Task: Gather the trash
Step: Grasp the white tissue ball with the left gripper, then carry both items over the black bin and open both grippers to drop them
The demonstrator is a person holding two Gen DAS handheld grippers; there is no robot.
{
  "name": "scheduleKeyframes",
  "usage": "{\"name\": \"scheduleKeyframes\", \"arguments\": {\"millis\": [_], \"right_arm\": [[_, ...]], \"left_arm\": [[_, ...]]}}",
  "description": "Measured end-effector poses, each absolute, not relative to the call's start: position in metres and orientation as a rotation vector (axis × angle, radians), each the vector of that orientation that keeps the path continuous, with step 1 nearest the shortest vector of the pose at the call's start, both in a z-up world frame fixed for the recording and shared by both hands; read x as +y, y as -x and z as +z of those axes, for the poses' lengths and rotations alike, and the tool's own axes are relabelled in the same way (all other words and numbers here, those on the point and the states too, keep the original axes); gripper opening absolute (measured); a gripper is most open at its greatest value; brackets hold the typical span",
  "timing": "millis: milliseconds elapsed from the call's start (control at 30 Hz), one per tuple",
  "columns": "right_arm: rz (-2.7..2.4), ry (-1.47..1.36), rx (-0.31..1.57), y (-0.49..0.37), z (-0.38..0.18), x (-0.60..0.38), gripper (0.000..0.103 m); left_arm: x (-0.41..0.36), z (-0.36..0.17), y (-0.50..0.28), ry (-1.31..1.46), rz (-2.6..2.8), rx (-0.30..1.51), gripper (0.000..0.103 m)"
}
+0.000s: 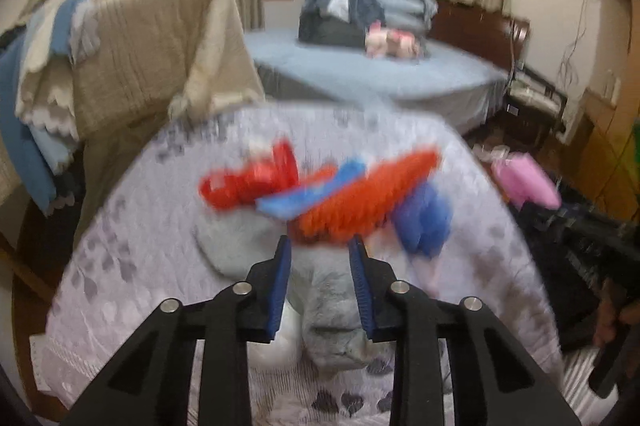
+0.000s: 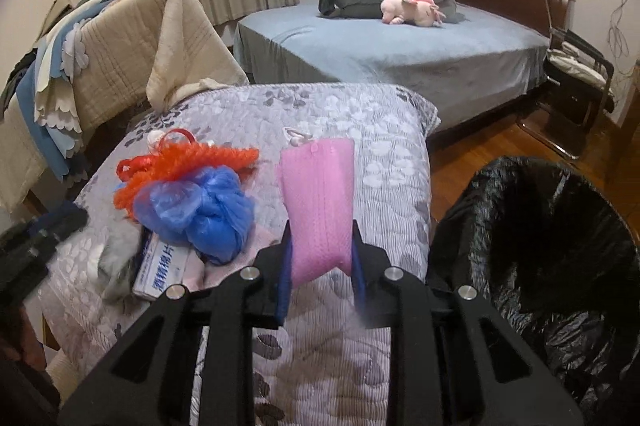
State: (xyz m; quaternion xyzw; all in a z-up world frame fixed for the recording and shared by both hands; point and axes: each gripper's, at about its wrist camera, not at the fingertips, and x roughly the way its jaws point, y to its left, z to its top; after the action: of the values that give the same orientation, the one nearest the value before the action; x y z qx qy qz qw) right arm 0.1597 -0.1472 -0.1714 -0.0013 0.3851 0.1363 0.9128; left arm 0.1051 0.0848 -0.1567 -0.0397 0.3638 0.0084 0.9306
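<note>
right gripper [image 2: 322,246] is clamped on the pink padded pouch [image 2: 318,202], so swing it to 3 o'clock over the black-lined bin [image 2: 560,246] before releasing, while the left gripper [image 1: 320,246] gapes by the orange fluff [image 1: 360,202]

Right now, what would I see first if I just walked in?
The pink bubble mailer pinched in the right gripper, beside the black-lined trash bin. Then the fuzzy orange thing and blue bag piled on the flowery quilt, ahead of the open left gripper.
</note>
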Motion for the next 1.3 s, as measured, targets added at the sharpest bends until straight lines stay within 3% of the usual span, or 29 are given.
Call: {"name": "scheduleKeyframes", "arguments": {"millis": [100, 233, 433, 800, 833, 867, 967, 1300], "right_arm": [[0.292, 0.011, 0.808, -0.156, -0.179, -0.144, 0.024], [0.295, 0.001, 0.82, -0.154, -0.187, -0.139, 0.024], [0.303, 0.009, 0.818, -0.155, -0.188, -0.133, 0.024], [0.286, 0.027, 0.84, -0.159, -0.191, -0.129, 0.024], [0.287, 0.03, 0.84, -0.159, -0.191, -0.128, 0.024], [0.288, 0.035, 0.84, -0.158, -0.191, -0.127, 0.024], [0.288, 0.036, 0.831, -0.158, -0.188, -0.126, 0.024], [0.269, -0.006, 0.751, -0.149, -0.157, -0.143, 0.024]], "left_arm": [[0.088, -0.175, -0.099, 0.069, 0.042, 0.793, 0.03], [0.095, -0.184, -0.089, 0.074, 0.051, 0.815, 0.049], [0.107, -0.181, -0.083, 0.089, 0.1, 0.775, 0.061], [0.132, -0.203, -0.096, 0.098, 0.119, 0.821, 0.059], [0.13, -0.206, -0.097, 0.094, 0.112, 0.829, 0.057], [0.129, -0.21, -0.1, 0.096, 0.102, 0.846, 0.044], [0.131, -0.212, -0.1, 0.124, 0.088, 0.844, 0.035], [0.117, -0.152, -0.097, 0.095, 0.069, 0.697, 0.032]]}}
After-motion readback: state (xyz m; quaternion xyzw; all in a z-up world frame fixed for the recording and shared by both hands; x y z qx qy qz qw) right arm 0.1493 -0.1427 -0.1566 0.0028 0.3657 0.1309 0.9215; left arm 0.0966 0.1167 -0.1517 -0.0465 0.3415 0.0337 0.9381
